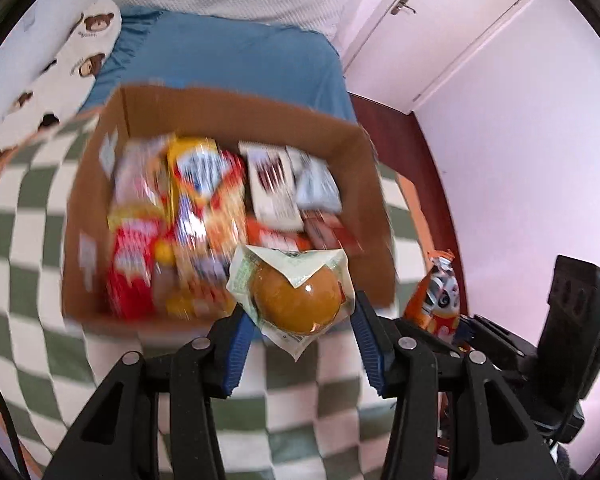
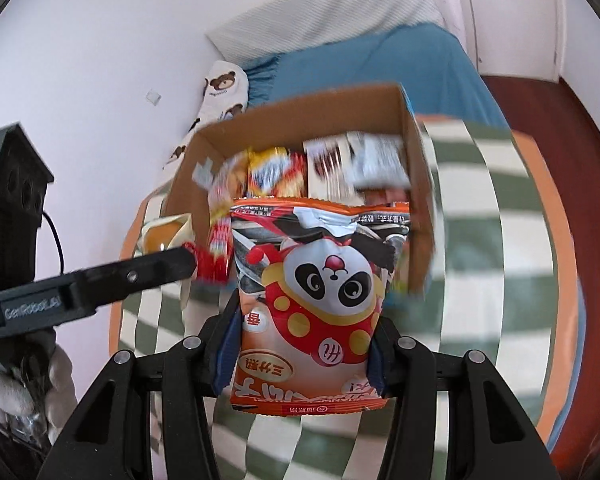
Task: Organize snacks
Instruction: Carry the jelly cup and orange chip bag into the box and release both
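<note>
Two sets of tongs hang over a green-and-white checked tabletop (image 1: 28, 248) with an orange border, a blue bed (image 1: 236, 56) beyond it and bare cloth on every side of the open cardboard box (image 1: 364, 184) crammed with blurred snack packs. Right tongs (image 2: 300, 344) are clamped on an orange panda-print bag (image 2: 320, 280) with Chinese writing, poised at the box's near wall. Left tongs (image 1: 300, 320), marked "GenRobot.AI" on the side, pinch a clear-wrapped brown bun (image 1: 296, 300) at that near edge.
</note>
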`<state>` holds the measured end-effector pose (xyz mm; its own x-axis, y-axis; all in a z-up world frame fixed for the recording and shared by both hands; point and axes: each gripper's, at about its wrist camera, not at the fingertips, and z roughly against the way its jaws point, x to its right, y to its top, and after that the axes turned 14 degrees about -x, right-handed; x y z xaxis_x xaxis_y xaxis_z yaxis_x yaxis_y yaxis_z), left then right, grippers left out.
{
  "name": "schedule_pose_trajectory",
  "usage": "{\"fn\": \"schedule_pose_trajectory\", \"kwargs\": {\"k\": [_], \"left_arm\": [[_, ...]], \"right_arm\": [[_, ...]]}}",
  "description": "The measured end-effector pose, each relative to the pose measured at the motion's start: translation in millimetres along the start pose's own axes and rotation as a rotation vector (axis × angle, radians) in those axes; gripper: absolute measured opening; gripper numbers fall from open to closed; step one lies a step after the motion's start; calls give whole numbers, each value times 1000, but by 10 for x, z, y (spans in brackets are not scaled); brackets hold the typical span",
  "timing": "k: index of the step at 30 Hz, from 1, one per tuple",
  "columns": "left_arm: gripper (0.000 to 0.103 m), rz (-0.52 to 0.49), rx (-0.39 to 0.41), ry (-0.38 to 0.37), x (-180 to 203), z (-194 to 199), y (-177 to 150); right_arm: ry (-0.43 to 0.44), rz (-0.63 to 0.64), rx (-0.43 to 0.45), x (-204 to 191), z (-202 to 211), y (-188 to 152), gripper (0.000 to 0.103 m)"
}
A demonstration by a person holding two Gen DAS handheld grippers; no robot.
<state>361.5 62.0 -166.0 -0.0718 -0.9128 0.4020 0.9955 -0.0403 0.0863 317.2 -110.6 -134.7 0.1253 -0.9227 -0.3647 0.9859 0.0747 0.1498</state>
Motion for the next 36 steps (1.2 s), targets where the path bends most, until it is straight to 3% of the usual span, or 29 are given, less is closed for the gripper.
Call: {"fn": "schedule_pose_trajectory", "kwargs": {"k": [7, 14, 17, 20, 22, 23, 24, 28, 32, 34, 36], "left_arm": [[45, 96, -116, 26, -429, -406, 919], [45, 140, -177, 74, -694, -715, 1308], [46, 156, -203, 89, -799, -860, 1371], [55, 173, -267, 79, -882, -1025, 1388], [59, 203, -302, 83, -947, -1105, 1366], [60, 206, -306, 84, -964, -1123, 1366], [62, 204, -299, 94, -974, -1125, 1360], [84, 191, -256, 146, -975, -1064, 1361], [93, 172, -205, 198, -942, -976, 1355], [102, 160, -191, 200, -917, -945, 1360], [102, 146, -182, 220, -838, -918, 1350]], "right_arm": [[-44, 8, -19, -26, -482, 975, 54], [-53, -24, -92, 66, -1007, 1453, 54], [-45, -36, -119, 121, -1188, 1494, 54], [-42, -55, -211, 182, -1472, 1568, 58], [-76, -51, -237, 188, -1577, 1601, 78], [-90, -45, -240, 187, -1602, 1605, 95], [-108, -41, -239, 184, -1611, 1598, 98], [-165, -40, -239, 214, -1600, 1553, 98], [-202, -60, -208, 283, -1498, 1537, 99], [-225, -71, -187, 314, -1437, 1509, 100], [-222, -68, -181, 338, -1388, 1479, 100]]}}
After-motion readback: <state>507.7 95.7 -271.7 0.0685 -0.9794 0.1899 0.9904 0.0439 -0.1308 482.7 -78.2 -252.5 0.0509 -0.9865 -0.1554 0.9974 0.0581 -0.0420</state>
